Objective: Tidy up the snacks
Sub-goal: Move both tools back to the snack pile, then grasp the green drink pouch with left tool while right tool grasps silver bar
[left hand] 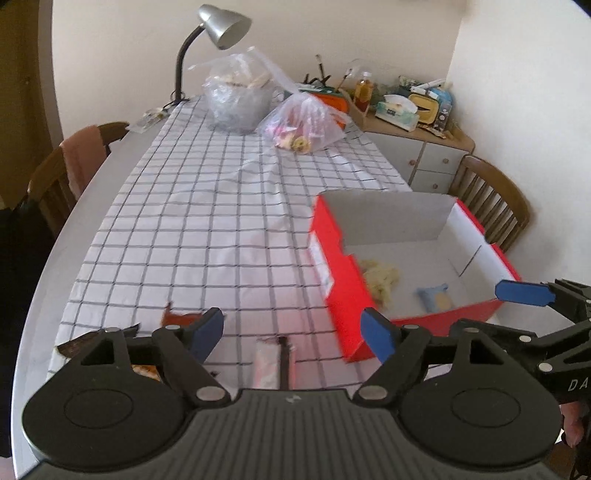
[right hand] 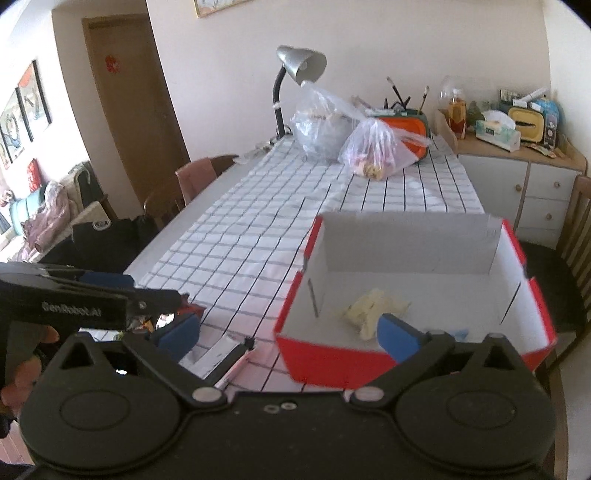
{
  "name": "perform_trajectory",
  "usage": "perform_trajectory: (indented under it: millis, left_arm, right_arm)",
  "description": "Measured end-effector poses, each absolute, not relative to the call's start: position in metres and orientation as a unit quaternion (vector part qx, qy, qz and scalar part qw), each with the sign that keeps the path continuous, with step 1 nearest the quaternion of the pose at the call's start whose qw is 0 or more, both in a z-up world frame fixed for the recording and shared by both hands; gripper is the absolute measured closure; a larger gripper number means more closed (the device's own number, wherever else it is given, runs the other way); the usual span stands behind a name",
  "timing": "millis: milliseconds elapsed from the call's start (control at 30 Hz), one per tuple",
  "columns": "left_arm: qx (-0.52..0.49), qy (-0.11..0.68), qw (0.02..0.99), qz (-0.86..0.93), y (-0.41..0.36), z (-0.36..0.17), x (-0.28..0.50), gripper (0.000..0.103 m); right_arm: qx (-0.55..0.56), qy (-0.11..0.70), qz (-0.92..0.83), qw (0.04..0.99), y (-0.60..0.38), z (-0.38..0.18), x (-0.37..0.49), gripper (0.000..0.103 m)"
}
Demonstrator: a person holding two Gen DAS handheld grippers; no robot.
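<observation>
A red cardboard box [left hand: 334, 236] [right hand: 332, 356] with a white inside stands on the checked cloth. In it lie a pale yellow snack [left hand: 380, 277] [right hand: 373, 308] and a small blue packet [left hand: 436, 299] [right hand: 460, 334]. My left gripper [left hand: 291, 332] is open over the cloth left of the box, nothing between its pads. A pink-white snack packet [left hand: 271, 363] [right hand: 225, 356] lies flat just below it. Brown wrappers [left hand: 181, 317] sit by its left finger. My right gripper [right hand: 288, 334] is open at the box's near left corner, holding nothing. Its right fingertip [right hand: 397, 334] is over the box.
Two clear plastic bags [left hand: 236, 99] [left hand: 303, 125] of snacks and a silver desk lamp [left hand: 221, 26] stand at the table's far end. Wooden chairs [left hand: 491, 199] [left hand: 55, 177] flank the table. A cluttered cabinet [left hand: 417, 147] fills the far right corner.
</observation>
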State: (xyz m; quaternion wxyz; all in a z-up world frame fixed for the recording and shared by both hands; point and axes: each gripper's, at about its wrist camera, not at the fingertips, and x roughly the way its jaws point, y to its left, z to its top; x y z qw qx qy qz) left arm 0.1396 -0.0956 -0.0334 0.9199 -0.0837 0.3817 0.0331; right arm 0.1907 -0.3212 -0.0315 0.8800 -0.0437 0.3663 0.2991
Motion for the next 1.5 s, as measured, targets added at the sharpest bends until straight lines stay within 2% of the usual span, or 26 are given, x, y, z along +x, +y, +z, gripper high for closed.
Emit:
perform_trajectory:
  millis: [767,1167,1500]
  left_arm:
    - [-0.12,0.437,0.887,0.081,0.059,-0.09,0.09,0.022]
    - [-0.139,0.469,0.866,0.105,0.106,-0.13,0.082,0.022]
    - [-0.153,0.492,0.853,0.08,0.113,-0.156,0.095,0.023]
  right_arm:
    - [-0.042,0.444,0.231,0.865,-0.218,-0.101,0.164,0.004]
    - [-0.042,0.482,0.207,0.85,-0.188,-0.137,0.177,0.007]
    - [-0.046,0.504,0.208,0.837,-0.177,-0.157,0.185,0.022]
